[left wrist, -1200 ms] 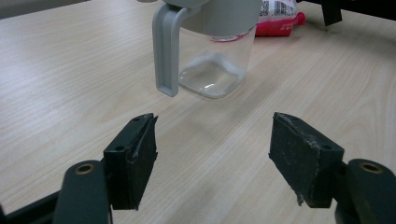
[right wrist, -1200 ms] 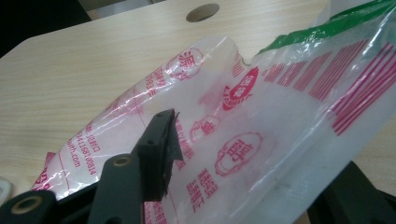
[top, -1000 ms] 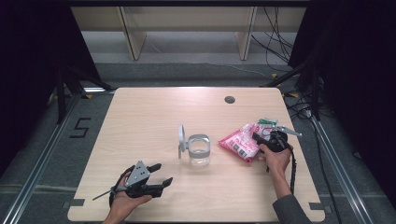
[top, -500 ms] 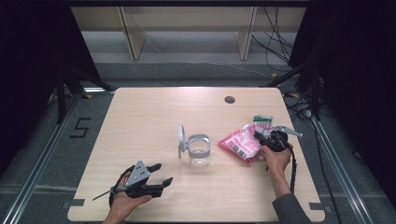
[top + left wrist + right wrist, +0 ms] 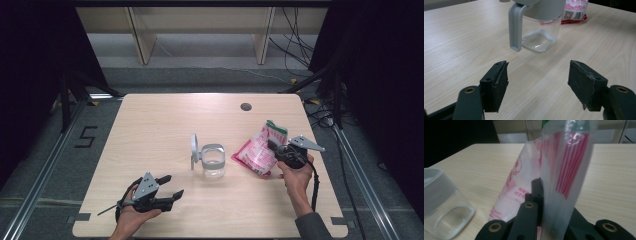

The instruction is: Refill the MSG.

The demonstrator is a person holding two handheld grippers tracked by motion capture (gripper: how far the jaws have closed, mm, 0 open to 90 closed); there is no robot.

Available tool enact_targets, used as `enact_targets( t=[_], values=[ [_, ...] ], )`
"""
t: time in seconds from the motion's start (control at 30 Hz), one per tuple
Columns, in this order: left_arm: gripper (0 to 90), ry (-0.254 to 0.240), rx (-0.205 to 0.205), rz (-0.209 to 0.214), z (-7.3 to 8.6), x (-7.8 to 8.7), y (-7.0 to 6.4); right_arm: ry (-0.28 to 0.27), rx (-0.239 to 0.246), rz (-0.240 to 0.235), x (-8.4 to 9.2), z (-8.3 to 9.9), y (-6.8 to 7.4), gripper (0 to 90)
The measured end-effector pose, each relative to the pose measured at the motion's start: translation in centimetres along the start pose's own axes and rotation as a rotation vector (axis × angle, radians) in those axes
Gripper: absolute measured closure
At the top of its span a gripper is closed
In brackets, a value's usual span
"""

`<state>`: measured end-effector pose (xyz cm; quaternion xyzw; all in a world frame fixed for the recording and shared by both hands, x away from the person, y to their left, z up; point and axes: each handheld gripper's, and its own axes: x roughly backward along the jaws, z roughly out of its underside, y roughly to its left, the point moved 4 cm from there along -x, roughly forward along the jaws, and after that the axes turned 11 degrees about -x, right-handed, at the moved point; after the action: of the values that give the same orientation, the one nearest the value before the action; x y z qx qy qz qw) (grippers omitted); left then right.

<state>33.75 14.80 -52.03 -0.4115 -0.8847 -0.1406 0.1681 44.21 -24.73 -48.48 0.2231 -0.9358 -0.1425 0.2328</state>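
Progress so far, as we judge it: our right gripper [image 5: 278, 151] is clamped on the pink-and-white striped plastic bag [image 5: 259, 150], tilted up with its lower end at the wooden table [image 5: 150, 130]. Bringing it to the open clear glass jar with grey collar and lid [image 5: 213, 161] remains. Our left gripper [image 5: 170, 186] rests wide, holding nothing, near the jar.

Floor marking: a dark numeral "5" [image 5: 86, 136] stood on the grey floor left of the tabletop.
Bag print: the pink-and-white bag [image 5: 529, 182] carried small red characters, too blurred to read.
Bag label: a barcode patch [image 5: 574, 15] showed on the bag; its digits could not be read.
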Motion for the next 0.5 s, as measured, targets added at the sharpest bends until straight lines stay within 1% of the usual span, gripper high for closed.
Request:
enact_targets(
  t=[0.03,0.07,0.1,0.13,0.17,0.2,0.23,0.27,0.3,0.33,0.37,0.4,0.43,0.47,0.5],
  values=[
    [31.2,0.002,0.000,-0.005,0.0,0.0,0.0,-0.014,0.033,-0.021,0.5,-0.1,0.8,90.0],
    [31.2,-0.002,0.007,-0.008,0.0,0.1,0.0,-0.014,0.033,-0.021,0.5,-0.1,0.8,90.0],
    [31.2,-0.008,0.006,-0.002,0.0,0.0,0.1,-0.029,0.060,-0.054,0.9,-0.2,1.5,90.0],
    [31.2,-0.008,0.006,-0.002,0.0,0.0,0.1,-0.029,0.060,-0.054,0.9,-0.2,1.5,90.0],
    [31.2,-0.007,0.006,-0.002,0.0,0.0,0.1,-0.040,0.055,-0.055,0.9,-0.2,1.8,90.0],
    [31.2,-0.004,0.007,0.001,0.1,-0.1,-0.1,-0.038,0.088,-0.066,1.2,-0.2,2.5,90.0],
    [31.2,-0.004,0.007,0.001,0.1,-0.1,-0.1,-0.038,0.088,-0.066,1.2,-0.2,2.5,90.0],
    [31.2,0.003,0.002,-0.003,0.1,0.0,-0.2,-0.043,0.099,-0.072,1.3,-0.3,2.8,90.0],
    [31.2,0.001,0.001,0.001,0.1,-0.1,-0.2,-0.037,0.075,-0.084,1.6,-0.3,3.3,90.0],
    [31.2,0.002,0.003,0.010,0.1,-0.2,-0.3,-0.048,0.115,-0.098,1.7,-0.5,3.5,90.0],
    [31.2,0.002,0.010,-0.001,0.1,-0.3,-0.3,-0.044,0.141,-0.104,2.1,-0.7,4.2,90.0],
    [31.2,-0.008,0.010,0.002,0.1,-0.4,-0.4,-0.040,0.125,-0.107,2.3,-0.6,4.5,90.0],
    [31.2,-0.008,0.010,0.002,0.1,-0.4,-0.4,-0.040,0.125,-0.107,2.3,-0.6,4.5,90.0],
    [31.2,0.003,0.001,0.008,0.1,-0.3,-0.4,-0.054,0.164,-0.125,2.5,-0.9,4.9,90.0],
    [31.2,0.000,0.001,0.014,0.1,-0.4,-0.4,-0.041,0.165,-0.118,2.8,-0.9,5.0,90.0]
  ],
)
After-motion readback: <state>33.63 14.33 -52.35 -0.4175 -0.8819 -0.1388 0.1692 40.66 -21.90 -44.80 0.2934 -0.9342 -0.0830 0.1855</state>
